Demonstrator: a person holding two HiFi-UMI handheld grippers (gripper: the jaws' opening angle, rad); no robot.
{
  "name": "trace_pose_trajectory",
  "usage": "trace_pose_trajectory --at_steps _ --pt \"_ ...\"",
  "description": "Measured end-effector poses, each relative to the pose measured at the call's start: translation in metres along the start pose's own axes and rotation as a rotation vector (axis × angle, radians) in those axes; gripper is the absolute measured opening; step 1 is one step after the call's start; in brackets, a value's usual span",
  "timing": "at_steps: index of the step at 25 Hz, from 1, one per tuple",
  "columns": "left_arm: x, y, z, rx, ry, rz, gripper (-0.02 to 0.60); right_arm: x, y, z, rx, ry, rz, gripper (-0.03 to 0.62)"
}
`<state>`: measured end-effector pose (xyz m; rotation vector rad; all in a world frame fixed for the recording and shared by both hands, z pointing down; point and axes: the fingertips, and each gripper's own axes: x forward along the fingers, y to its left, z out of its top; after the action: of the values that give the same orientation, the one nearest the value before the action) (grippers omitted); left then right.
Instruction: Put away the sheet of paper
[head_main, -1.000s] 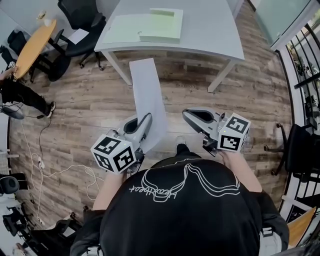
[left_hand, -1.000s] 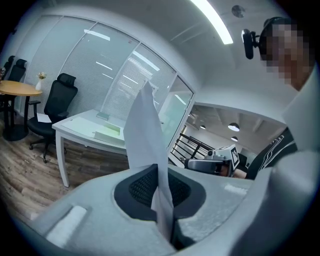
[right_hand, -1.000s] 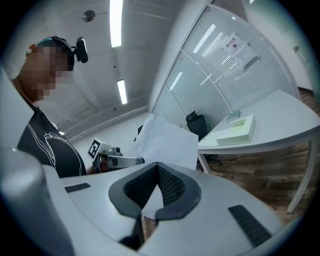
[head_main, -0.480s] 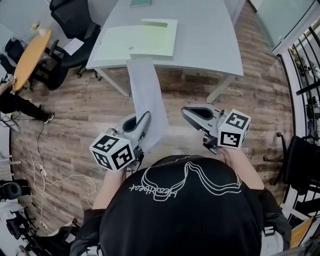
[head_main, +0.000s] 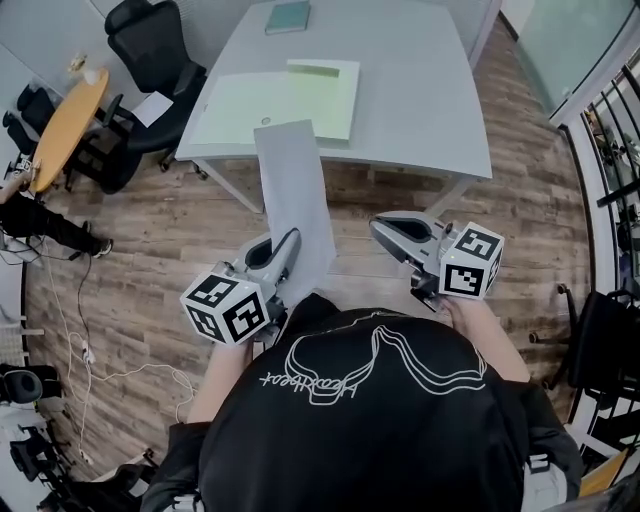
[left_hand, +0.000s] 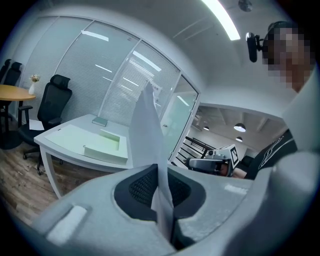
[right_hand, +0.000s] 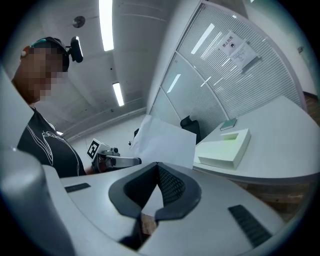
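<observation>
plank floor (head_main: 170, 220); left hand-held gripper (head_main: 293, 244) pinches thin paper sheet (head_main: 290, 180); right hand-held gripper (head_main: 384, 230) closed.

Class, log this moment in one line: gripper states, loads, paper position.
left gripper: shut on sheet of paper, which sticks out ahead toward table | right gripper: shut, empty

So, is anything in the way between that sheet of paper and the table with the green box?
Nothing visible does. The sheet of paper, clamped in the left tool, overlaps the near edge of the table in the head view; the pale green box lies just beyond its far end.
</observation>
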<state>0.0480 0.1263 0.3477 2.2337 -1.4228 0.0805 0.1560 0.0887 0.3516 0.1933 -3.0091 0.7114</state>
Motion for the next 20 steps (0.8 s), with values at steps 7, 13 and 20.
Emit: trace_pose_trajectory --at_steps 7,13,20 --pt "0.018 0.041 0.022 -0.013 0.0 -0.018 0.011 0.029 -0.032 0.013 0.021 0.0 -0.035 0.008" --pt "0.04 0.086 0.053 -0.02 0.019 -0.042 0.011 0.064 -0.067 0.036 0.055 -0.008 -0.073 0.008" --pt "0.055 0.146 0.093 -0.024 0.04 -0.07 0.011 0.114 -0.094 0.065 0.074 -0.028 -0.108 0.008"
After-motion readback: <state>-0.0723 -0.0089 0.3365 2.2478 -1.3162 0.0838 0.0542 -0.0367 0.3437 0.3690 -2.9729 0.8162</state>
